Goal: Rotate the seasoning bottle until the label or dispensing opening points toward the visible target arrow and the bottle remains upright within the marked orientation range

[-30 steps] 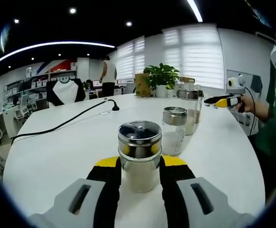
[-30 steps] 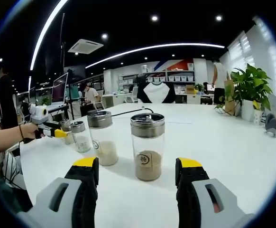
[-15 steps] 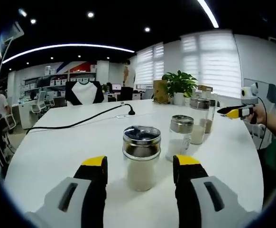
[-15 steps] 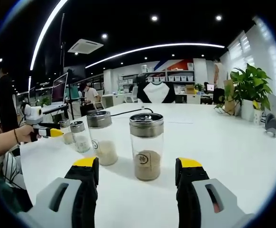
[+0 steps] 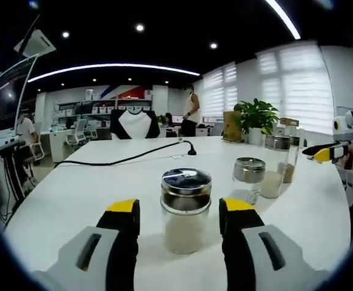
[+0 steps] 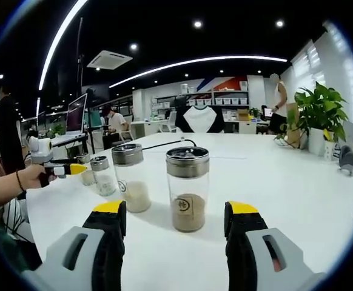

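The left gripper (image 5: 179,213) hovers low over the white table (image 5: 73,200) with its yellow-tipped jaws spread apart, a seasoning bottle (image 5: 185,210) standing upright between them, clear of both. The bottle has a metal lid and pale powder in its lower half. Just beyond, to the right, a shorter jar (image 5: 248,179) stands near a taller jar (image 5: 275,174). At the far right, the right gripper (image 5: 326,152) pokes in over the table edge, held in a hand. A black cable (image 5: 125,160) runs across the tabletop, and a potted plant (image 5: 258,118) sits at the far end.
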### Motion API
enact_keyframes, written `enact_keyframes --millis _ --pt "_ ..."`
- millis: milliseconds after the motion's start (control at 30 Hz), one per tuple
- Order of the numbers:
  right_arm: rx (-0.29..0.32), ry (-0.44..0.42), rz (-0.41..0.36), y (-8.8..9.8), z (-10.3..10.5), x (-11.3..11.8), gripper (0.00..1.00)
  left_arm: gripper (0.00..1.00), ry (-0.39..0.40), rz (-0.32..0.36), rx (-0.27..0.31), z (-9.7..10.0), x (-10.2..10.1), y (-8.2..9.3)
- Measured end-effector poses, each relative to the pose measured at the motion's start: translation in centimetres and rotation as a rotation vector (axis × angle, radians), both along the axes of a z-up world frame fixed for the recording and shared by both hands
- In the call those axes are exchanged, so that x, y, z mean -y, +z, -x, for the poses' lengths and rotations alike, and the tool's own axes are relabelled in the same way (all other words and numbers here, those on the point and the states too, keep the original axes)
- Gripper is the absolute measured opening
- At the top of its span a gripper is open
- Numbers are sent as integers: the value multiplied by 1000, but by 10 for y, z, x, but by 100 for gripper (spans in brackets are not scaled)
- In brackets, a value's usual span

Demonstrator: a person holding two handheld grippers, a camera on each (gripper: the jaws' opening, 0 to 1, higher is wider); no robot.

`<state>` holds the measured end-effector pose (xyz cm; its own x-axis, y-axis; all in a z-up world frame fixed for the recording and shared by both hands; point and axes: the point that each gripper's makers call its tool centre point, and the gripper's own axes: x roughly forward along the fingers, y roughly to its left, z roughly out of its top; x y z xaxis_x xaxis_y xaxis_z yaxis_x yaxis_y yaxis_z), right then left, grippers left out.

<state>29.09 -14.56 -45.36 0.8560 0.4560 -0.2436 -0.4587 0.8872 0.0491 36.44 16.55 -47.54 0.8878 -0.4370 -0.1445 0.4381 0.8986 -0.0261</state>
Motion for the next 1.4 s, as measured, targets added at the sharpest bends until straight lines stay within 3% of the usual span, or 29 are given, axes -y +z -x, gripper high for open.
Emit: enact_keyframes --millis 533,767,833,867,1400 --pt "0 9 -3 2 1 -2 67 50 5 6 2 0 7 0" --pt "-2 12 -3 1 1 -3 68 41 20 32 -20 -1 6 -4" --pt "-5 14 -3 1 1 -3 68 36 0 7 16 -2 9 0" --pt "-6 15 -3 0 1 -3 68 35 -5 0 -2 1 13 -2" --pt "-18 15 -17 -3 1 -1 68 34 -12 -14 -9 5 16 0"
